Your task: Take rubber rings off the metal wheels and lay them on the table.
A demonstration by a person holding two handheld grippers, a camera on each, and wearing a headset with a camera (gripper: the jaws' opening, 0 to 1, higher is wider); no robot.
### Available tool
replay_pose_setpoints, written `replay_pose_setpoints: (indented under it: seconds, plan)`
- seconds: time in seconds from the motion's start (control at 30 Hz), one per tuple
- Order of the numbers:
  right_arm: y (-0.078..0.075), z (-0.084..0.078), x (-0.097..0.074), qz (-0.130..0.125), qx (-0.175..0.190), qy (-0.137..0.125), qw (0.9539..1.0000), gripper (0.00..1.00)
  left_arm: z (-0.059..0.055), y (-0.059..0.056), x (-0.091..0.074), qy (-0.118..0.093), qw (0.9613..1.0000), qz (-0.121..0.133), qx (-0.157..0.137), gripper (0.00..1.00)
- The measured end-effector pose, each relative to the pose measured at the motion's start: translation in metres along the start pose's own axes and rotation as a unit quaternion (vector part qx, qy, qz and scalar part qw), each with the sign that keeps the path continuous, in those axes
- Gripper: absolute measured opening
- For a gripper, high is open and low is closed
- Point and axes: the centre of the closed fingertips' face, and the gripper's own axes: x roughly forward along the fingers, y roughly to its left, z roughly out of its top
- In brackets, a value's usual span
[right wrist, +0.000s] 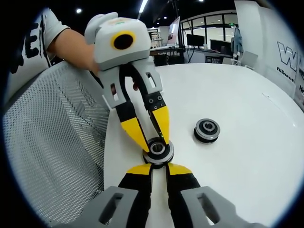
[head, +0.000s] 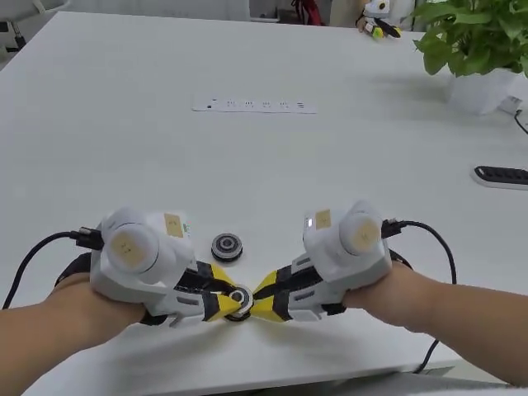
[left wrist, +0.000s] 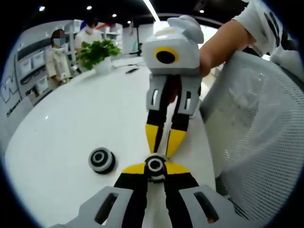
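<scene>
A small metal wheel with a black rubber ring sits at the near table edge, between both grippers. My left gripper comes in from the left and is shut on the wheel, its yellow tips on either side of it. My right gripper comes in from the right with its jaws nearly together on the near rim of that wheel, where the rubber ring runs. A second ringed wheel lies free on the table just beyond, also seen as the second wheel and the second wheel.
A white power strip lies mid-table. A potted plant stands at the back right, with a black power strip near the right edge. A mesh chair back is close behind the table edge. Two people stand far off.
</scene>
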Motion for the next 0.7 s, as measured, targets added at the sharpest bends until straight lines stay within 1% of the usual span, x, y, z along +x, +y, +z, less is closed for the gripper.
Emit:
replay_pose_setpoints:
  seconds: [0.03, 0.07, 0.1, 0.23, 0.33, 0.4, 0.5, 0.7]
  plan:
    - [-0.0004, -0.0003, -0.0001, 0.0, 0.001, 0.0, 1.0, 0.06, 0.0, -0.0001, 0.0, 0.0, 1.0, 0.0, 0.0, 0.14]
    - [-0.0038, -0.0013, -0.0006, -0.008, -0.005, 0.002, 1.0, 0.03, 0.0, -0.0002, 0.0, 0.0, 1.0, 0.0, -0.001, 0.14]
    - [-0.003, -0.0013, 0.0, -0.002, 0.008, 0.0, 1.0, 0.02, 0.0, -0.0003, 0.0, 0.0, 1.0, 0.0, -0.001, 0.14]
    - [-0.0032, -0.0009, -0.0001, -0.003, 0.008, -0.001, 1.0, 0.01, 0.0, -0.0004, -0.0002, -0.001, 1.0, 0.001, -0.002, 0.14]
    - [-0.0042, -0.0012, -0.0007, -0.003, 0.016, -0.002, 0.9999, 0.0, 0.0002, -0.0005, -0.0003, -0.001, 1.0, 0.0, -0.001, 0.14]
    - [-0.0051, -0.0015, -0.0016, -0.001, 0.033, -0.005, 0.9994, 0.0, 0.0002, -0.0004, -0.0003, 0.001, 1.0, -0.001, 0.0, 0.14]
    - [-0.0063, -0.0015, -0.0026, 0.003, 0.068, -0.012, 0.9976, 0.0, 0.0, -0.0003, -0.0003, 0.001, 1.0, -0.001, 0.0, 0.14]
    - [-0.006, -0.001, -0.0039, 0.005, 0.084, -0.018, 0.9963, 0.0, 0.0, 0.0, -0.0004, 0.001, 1.0, 0.0, -0.001, 0.14]
